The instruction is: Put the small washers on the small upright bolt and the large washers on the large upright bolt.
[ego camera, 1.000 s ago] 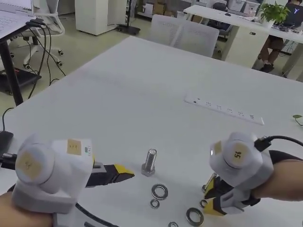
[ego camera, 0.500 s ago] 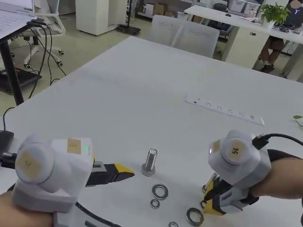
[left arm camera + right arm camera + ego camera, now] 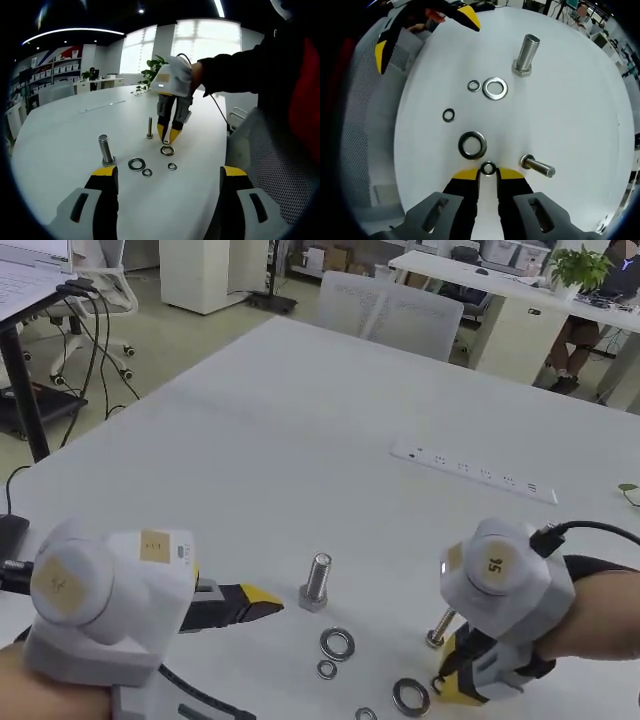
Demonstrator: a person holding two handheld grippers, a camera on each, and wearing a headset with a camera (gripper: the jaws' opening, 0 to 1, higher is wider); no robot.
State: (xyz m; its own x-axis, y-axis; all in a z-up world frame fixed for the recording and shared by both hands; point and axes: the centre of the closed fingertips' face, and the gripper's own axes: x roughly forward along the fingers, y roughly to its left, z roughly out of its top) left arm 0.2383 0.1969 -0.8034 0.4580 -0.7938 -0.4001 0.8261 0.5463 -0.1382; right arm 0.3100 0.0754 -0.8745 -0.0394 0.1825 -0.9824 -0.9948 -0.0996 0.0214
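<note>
The right gripper (image 3: 488, 173) has its jaws pinched narrowly on a small washer (image 3: 488, 168) beside the small bolt (image 3: 538, 166), while the left gripper (image 3: 169, 172) holds its jaws wide apart.

Upper half of the head view: bare table (image 3: 300, 420), crossed only by a power strip (image 3: 472, 471) right of centre. Lower edge is tight: the large bolt (image 3: 316, 583) stands just beside the wide-spread left gripper (image 3: 255, 605), the small bolt (image 3: 440, 628) close by the right gripper (image 3: 455, 685), loose washers (image 3: 337, 645) between them. In the right gripper view a large washer (image 3: 473, 145) lies just above the tips, pinched on a small washer (image 3: 488, 168), small bolt just to their right
</note>
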